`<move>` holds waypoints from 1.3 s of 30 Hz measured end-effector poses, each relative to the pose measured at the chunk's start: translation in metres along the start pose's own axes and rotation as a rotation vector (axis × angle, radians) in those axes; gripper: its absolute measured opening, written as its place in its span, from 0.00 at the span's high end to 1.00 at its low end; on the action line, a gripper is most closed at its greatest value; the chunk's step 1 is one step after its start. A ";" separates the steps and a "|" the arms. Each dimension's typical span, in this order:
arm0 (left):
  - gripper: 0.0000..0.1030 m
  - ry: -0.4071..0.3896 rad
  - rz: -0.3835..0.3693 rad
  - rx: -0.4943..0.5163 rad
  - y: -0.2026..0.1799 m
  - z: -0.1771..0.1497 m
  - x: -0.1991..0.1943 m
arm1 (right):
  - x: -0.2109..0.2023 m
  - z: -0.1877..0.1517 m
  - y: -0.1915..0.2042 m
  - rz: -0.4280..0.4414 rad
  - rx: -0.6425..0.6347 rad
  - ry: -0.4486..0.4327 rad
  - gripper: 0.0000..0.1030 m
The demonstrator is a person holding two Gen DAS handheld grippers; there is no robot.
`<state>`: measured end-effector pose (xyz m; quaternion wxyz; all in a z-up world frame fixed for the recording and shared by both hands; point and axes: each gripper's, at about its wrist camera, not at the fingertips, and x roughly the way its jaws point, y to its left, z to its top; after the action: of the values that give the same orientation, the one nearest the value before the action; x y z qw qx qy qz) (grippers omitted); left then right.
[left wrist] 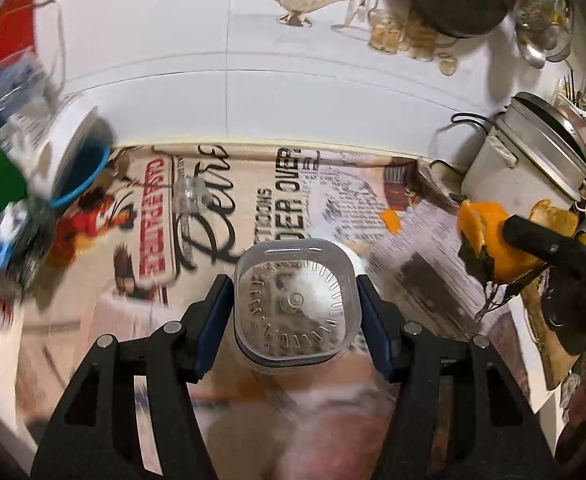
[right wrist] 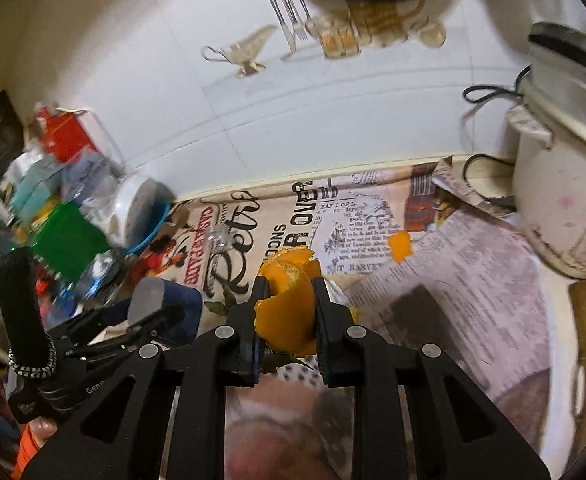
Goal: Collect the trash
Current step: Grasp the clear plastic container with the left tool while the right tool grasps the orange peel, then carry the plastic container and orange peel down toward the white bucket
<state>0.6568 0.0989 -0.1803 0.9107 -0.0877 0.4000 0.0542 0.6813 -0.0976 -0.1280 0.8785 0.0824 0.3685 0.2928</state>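
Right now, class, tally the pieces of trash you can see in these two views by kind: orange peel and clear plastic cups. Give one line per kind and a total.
Orange peel: 2 – the large peel held in the right gripper, and a small scrap on the printed tablecloth.
Clear plastic cups: 1 – the cup in the left gripper.
Total: 3
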 end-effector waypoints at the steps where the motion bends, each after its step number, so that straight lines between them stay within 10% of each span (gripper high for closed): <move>1: 0.41 -0.003 0.004 -0.009 -0.006 -0.006 -0.007 | -0.012 -0.004 -0.001 0.011 -0.014 -0.004 0.82; 14: 0.41 -0.078 0.009 -0.003 -0.061 -0.077 -0.120 | -0.114 -0.073 0.004 0.032 -0.042 -0.021 0.82; 39: 0.41 0.056 -0.153 0.124 0.010 -0.265 -0.227 | -0.185 -0.296 0.116 -0.108 0.164 0.066 0.82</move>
<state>0.3115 0.0482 -0.1903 0.9043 -0.0628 0.4200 -0.0428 0.3202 -0.1308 -0.1868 0.8707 0.1244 0.4238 0.2163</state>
